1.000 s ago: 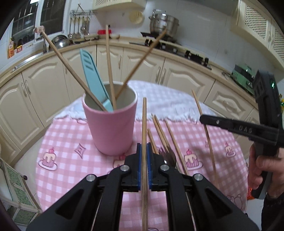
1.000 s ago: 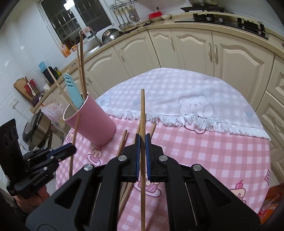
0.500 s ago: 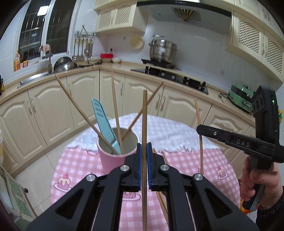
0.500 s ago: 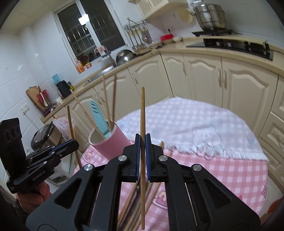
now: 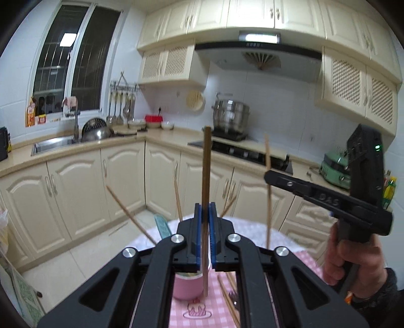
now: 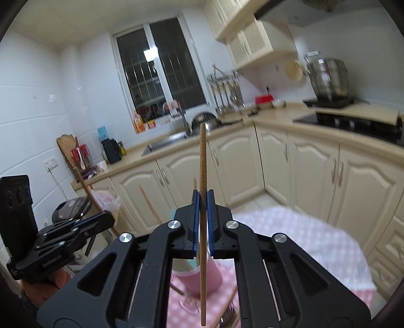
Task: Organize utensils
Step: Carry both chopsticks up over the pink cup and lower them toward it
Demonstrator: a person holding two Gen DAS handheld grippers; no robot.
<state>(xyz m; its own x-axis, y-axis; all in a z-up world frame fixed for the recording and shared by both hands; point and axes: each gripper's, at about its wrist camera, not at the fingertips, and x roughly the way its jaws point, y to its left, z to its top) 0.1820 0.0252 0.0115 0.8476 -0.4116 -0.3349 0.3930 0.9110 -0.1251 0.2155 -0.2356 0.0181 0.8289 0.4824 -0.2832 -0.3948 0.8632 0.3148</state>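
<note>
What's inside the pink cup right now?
Wooden chopsticks and a light blue utensil stick out of the pink cup. Its inside is hidden behind the left gripper.

Cream cabinets point(image 5: 75, 191) with arched doors run under a beige counter point(image 5: 121, 141) that turns the corner of a white-tiled kitchen. A dark window point(image 5: 75, 63) with bars reflects a ceiling lamp above the steel sink point(image 5: 50, 145). Ladles hang from a rail point(image 5: 123, 101) on the wall. A range hood point(image 5: 257, 55) sits over the black stove point(image 5: 242, 150), where a steel pot point(image 5: 231, 114) stands. Upper cabinets point(image 5: 252, 15) line the top. The floor point(image 5: 96, 242) is pale tile.
</note>
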